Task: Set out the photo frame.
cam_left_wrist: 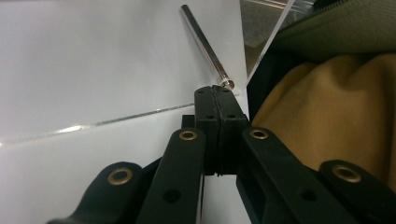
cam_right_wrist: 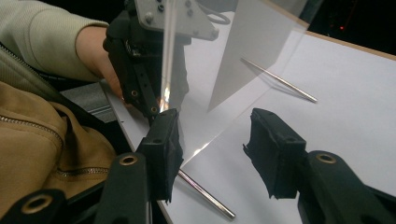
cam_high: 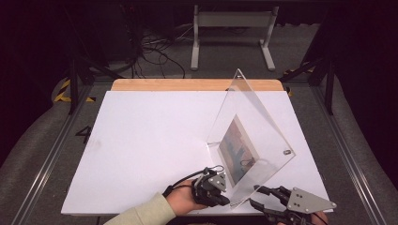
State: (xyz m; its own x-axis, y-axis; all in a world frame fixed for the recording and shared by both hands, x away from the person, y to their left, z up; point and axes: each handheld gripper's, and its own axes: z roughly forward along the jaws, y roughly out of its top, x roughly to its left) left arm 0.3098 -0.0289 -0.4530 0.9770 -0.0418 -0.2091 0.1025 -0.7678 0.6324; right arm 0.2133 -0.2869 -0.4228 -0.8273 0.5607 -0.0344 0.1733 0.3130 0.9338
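Observation:
A clear acrylic photo frame (cam_high: 256, 117) stands tilted on the white board (cam_high: 141, 140), with a colourful picture (cam_high: 237, 150) showing through it. My left gripper (cam_high: 221, 199) is at the panel's near lower corner. Its jaws are shut, and nothing shows between the pads (cam_left_wrist: 215, 100); their tips sit by the end of a metal pin (cam_left_wrist: 205, 44). My right gripper (cam_high: 254, 195) is just right of that corner, jaws open. In the right gripper view its fingertips (cam_right_wrist: 217, 154) straddle a clear panel edge (cam_right_wrist: 224, 133) without touching it, with a second pin (cam_right_wrist: 205, 193) near the board's edge.
Another metal pin (cam_right_wrist: 280, 79) lies farther out on the board. A person's tan jacket (cam_right_wrist: 46, 135) and sleeve (cam_high: 141, 213) are close at the front edge. Behind the board are a wooden strip (cam_high: 197, 84), floor cables (cam_high: 155, 47) and a white stand (cam_high: 232, 33).

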